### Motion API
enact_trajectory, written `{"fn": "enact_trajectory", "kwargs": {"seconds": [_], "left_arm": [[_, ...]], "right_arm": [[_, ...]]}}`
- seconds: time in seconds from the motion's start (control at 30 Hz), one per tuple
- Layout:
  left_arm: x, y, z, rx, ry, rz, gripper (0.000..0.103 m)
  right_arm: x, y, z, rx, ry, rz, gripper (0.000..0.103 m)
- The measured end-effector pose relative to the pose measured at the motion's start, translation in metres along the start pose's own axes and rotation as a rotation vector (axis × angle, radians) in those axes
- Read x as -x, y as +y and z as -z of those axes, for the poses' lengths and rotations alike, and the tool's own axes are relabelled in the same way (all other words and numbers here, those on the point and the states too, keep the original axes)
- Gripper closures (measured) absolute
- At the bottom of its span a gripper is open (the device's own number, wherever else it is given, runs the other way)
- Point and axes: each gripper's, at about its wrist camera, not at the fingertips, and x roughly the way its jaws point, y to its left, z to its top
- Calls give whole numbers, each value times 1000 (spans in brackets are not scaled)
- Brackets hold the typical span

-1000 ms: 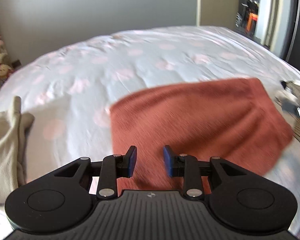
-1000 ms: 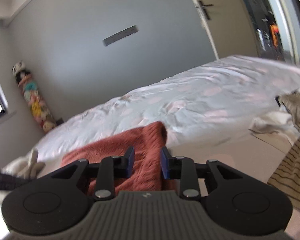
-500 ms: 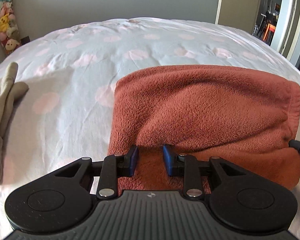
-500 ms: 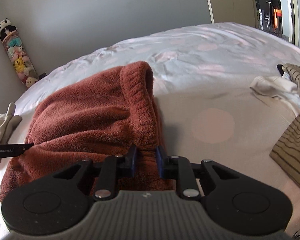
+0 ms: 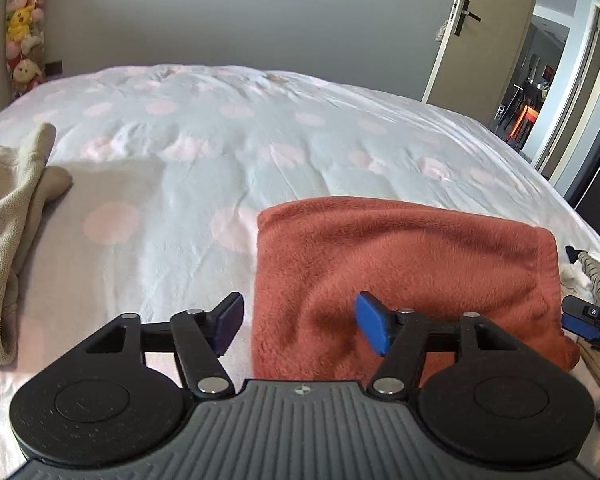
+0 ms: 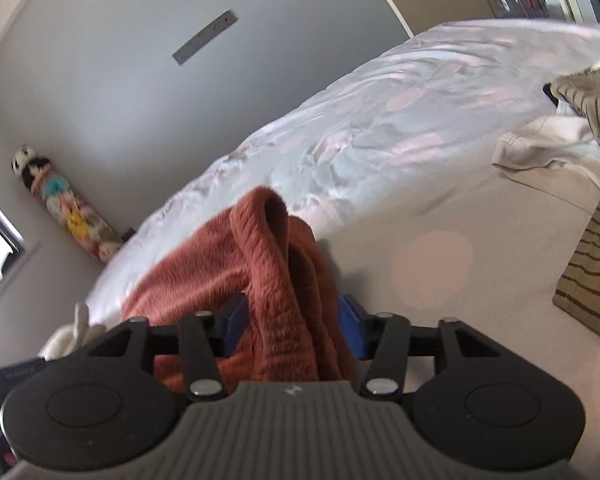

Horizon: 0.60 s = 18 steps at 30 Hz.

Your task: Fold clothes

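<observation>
The step in hand looks like the release at the end of one fold. The rust-red fleece garment point(image 5: 404, 264) lies on the bed, on the pale duvet with pink dots point(image 5: 228, 168), as a doubled rectangle whose folded edge faces away from the person. The left gripper point(image 5: 300, 322) is over the near left corner of this rectangle; its jaws are opening, the left pad is over the bare duvet and the right pad over the fleece, and nothing is pinched between them. In the right wrist view, the right gripper point(image 6: 296, 326) has its jaws opening too. A ribbed hem of the garment point(image 6: 276, 248) stands up as a loose ridge and passes between the two blue pads, but I cannot see the pads pressing on it, so I judge that it is let go and not held. A beige garment point(image 5: 8, 232) lies at the left on the bed, and a striped garment point(image 6: 592, 264) and a white cloth point(image 6: 540, 148) lie at the right, all well apart from the fleece. I think the next move calls for drawing both grippers back without dragging the cloth, then laying the raised hem flat, and probably one more fold across. The soft fleece may spring open if the ridge stays up.
</observation>
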Motion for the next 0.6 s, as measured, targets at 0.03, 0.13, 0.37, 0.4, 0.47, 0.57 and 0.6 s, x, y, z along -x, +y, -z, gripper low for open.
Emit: {"fn": "enact_trajectory", "kwargs": {"seconds": [0.03, 0.13, 0.37, 0.4, 0.47, 0.57, 0.6], "left_arm": [[-3, 5, -1, 8, 11, 5, 41], [-20, 22, 1, 67, 52, 22, 41], [-47, 46, 19, 179, 77, 118, 36], [-50, 48, 21, 187, 78, 129, 34], [-56, 54, 24, 212, 78, 158, 32], [-64, 65, 27, 265, 85, 217, 31], [-67, 68, 27, 280, 82, 237, 31]], "right_arm": [[-3, -4, -2, -27, 9, -12, 34], [-16, -14, -11, -88, 75, -52, 23], [-59, -28, -18, -73, 263, -109, 24], [-65, -33, -18, -94, 280, -125, 24], [-76, -42, -18, -141, 311, -158, 24], [-89, -50, -18, -182, 352, -204, 25], [-92, -50, -19, -185, 363, -215, 25]]}}
